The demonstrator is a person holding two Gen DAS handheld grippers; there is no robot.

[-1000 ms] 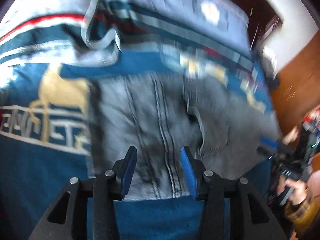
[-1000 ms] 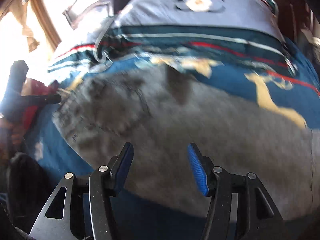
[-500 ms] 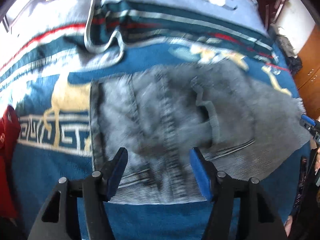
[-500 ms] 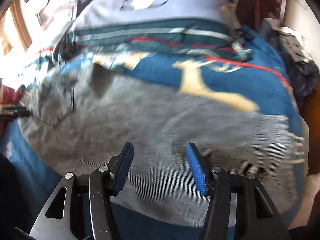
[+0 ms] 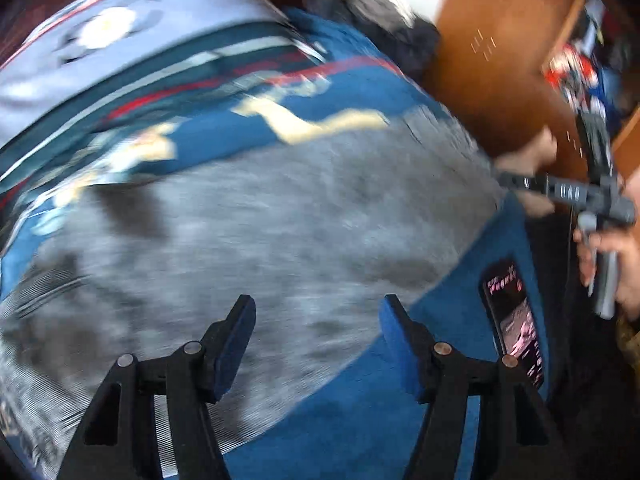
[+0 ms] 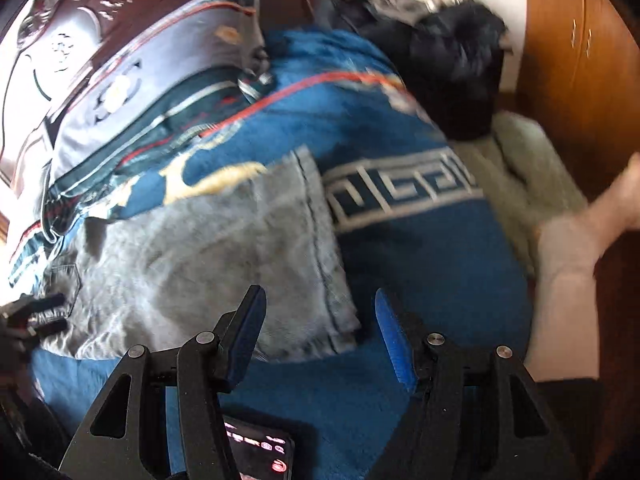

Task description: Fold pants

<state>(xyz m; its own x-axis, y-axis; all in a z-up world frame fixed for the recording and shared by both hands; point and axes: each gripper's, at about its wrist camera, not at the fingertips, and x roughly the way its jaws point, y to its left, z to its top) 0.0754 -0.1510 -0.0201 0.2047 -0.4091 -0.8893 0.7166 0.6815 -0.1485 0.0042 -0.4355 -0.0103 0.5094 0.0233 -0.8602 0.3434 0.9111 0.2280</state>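
Grey jeans (image 5: pixel 260 232) lie flat across a blue patterned blanket (image 5: pixel 360 420) on a bed. My left gripper (image 5: pixel 316 340) is open and empty, just above the near edge of the jeans. In the right wrist view the leg hems of the jeans (image 6: pixel 328 280) end near the blanket's key-pattern border. My right gripper (image 6: pixel 320 332) is open and empty, its jaws either side of the near hem corner, above it. The right gripper also shows in the left wrist view (image 5: pixel 520 184) at the far right. The left gripper shows in the right wrist view (image 6: pixel 44 314) at the left edge.
A lit phone (image 5: pixel 516 320) lies on the blanket's near edge, also seen in the right wrist view (image 6: pixel 256 452). Pillows (image 6: pixel 152 80) sit at the headboard. Dark clothes (image 6: pixel 452 56) are piled beyond the bed. A wooden wardrobe (image 5: pixel 500 60) stands to the right.
Both grippers have swung to the right along the jeans, from the waist and pocket end toward the leg end. Both stay open and empty.
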